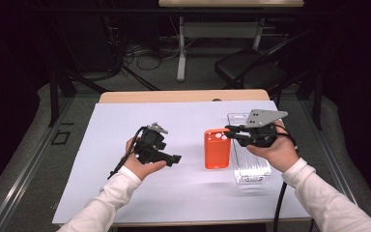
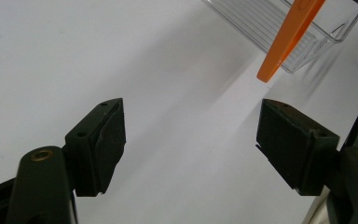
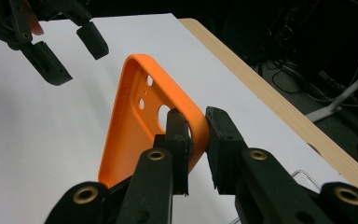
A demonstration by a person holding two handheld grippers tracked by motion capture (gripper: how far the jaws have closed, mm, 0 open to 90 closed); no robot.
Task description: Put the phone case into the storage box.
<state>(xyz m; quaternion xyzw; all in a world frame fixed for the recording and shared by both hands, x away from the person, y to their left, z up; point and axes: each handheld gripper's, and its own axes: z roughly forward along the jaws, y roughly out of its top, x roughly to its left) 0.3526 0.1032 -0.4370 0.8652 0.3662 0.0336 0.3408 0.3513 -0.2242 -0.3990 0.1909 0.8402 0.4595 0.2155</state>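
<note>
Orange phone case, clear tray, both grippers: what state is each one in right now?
orange phone case: pinched at its edge, tilted, held by the right gripper.
clear plastic tray: empty, flat on the table.
right gripper: shut on the case.
left gripper: open, holding nothing.

We hold a gripper in each hand, white-sleeved forearms reaching forward. Our left gripper [image 1: 170,158] lies low in an upturned palm, its fingers [image 2: 98,144] spread wide with nothing between them. Our right gripper [image 1: 232,129] points leftward, its fingers [image 3: 179,140] pinched nearly together.
</note>
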